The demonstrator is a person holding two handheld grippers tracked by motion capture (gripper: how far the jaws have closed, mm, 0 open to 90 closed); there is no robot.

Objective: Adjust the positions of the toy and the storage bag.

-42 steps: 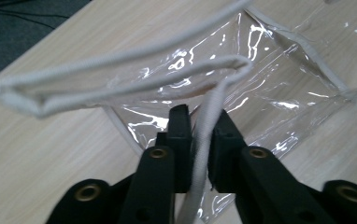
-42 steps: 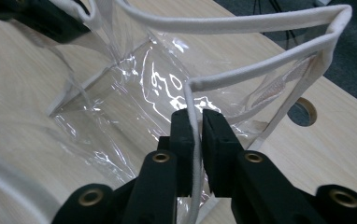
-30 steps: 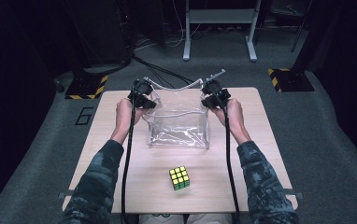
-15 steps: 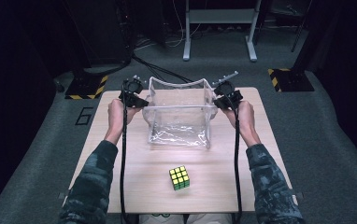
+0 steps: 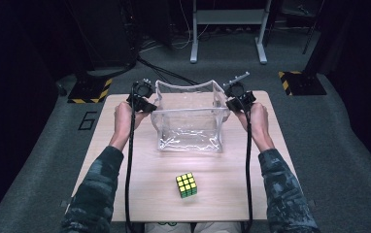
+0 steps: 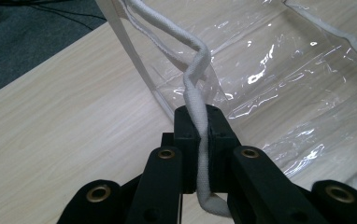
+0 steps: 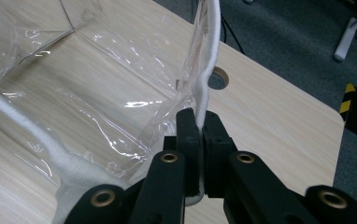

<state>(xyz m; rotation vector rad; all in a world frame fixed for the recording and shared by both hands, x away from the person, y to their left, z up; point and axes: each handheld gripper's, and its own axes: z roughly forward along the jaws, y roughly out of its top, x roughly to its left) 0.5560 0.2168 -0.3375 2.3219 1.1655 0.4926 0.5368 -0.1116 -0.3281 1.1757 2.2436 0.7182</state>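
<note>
A clear plastic bag with white trim stands open-topped on the far half of the wooden table. My left gripper holds its left edge, and in the left gripper view the jaws of that gripper are shut on a white cord handle. My right gripper holds the bag's right edge; its jaws pinch the white handle strap too. The bag's mouth is stretched wide between the two grippers. A Rubik's cube rests on the table nearer me, apart from the bag.
The table has a round cable hole near its far right corner. Beyond the table lie grey carpet, a metal stand and yellow-black striped bases on the floor.
Both grippers have drawn apart, the right one further right, pulling the bag's mouth wider and its top edges taut. The cube has stayed put.
</note>
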